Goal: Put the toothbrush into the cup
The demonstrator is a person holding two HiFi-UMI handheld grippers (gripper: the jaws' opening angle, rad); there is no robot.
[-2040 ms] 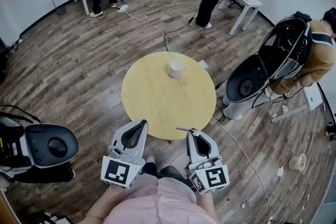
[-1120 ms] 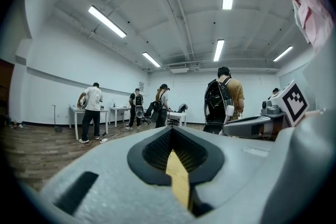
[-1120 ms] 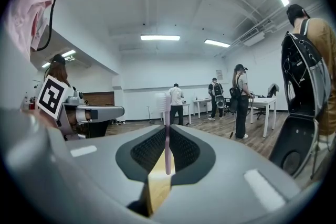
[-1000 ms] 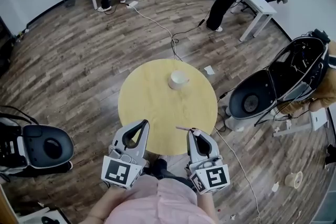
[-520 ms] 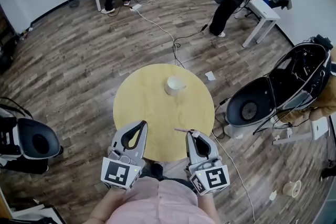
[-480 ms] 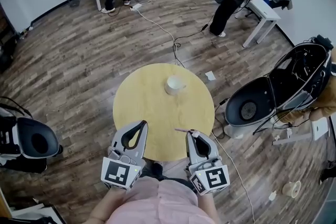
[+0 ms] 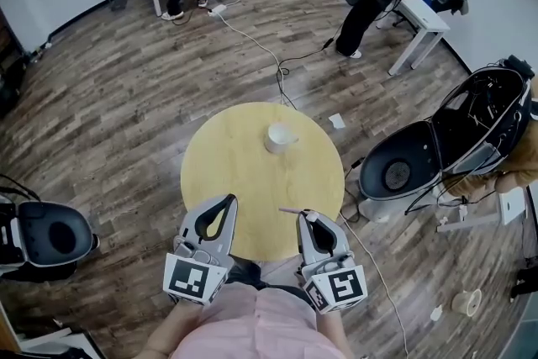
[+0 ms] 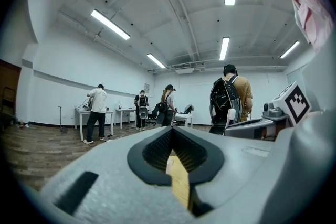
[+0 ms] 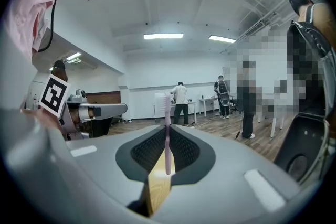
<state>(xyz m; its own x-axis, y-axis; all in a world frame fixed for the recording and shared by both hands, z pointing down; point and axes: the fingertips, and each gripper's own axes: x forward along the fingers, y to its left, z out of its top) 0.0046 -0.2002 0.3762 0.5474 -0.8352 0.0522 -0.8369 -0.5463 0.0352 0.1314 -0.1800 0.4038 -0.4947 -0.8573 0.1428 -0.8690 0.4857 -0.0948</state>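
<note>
Cup [image 7: 282,135]: one, white, upright on the far half of the round yellow counter [image 7: 235,172]; its inside shows only white.
Toothbrush [image 9: 167,128]: one, pink-handled, pinched in the right hand-held gripper [image 7: 308,217], with its head past the tips, well apart from the cup.
Left hand-held gripper [image 7: 229,199]: jaws pressed together, nothing between them.
Both: at the counter's near edge.

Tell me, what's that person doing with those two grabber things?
A person holds a gripper in each hand at a round yellow table. The right gripper is shut on a pink toothbrush; the left gripper is shut and empty. The white cup stands across the table, with no toothbrush in it yet.
</note>
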